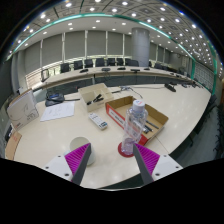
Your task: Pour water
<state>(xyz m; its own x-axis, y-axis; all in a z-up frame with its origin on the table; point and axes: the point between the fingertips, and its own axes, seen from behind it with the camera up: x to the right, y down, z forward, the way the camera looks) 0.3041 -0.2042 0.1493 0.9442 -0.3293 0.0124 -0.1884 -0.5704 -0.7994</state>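
Clear plastic: the water bottle (135, 122) is see-through with a pale cap and a light label band; it stands upright on a red coaster-like base, lower right of centre in the gripper view.
Gripper view, fingers: the gripper (112, 160) has its two magenta pads (79, 156) spread wide at the bottom of the frame, released and grasping nothing.
Bottle position: just ahead of the right finger and a little above it in the frame, not between the pads; no contact shows.
Bench: the pale bench (185, 120) carries the bottle and spreads across the middle of the frame.
Cardboard box: an open box (122, 108) sits directly behind the bottle, centre of the frame, very near it.
Other items: a small calculator-like device (98, 121) lies left of centre, and papers (55, 110) sit at the mid left.
Background: rows of black chairs (100, 64) and long tables fill the upper half.
Receiving vessel: no cup or glass can be made out.
Stage, as a judgement: the approach comes first; the grasp is not yet made.
Risk one: the bottle stands off to the right of the gap, so a straight advance would likely strike it with the right finger and tip it.
Risk two: a light, tall bottle could topple towards the box.
Risk three: thin plastic may buckle and slip under a hard squeeze.
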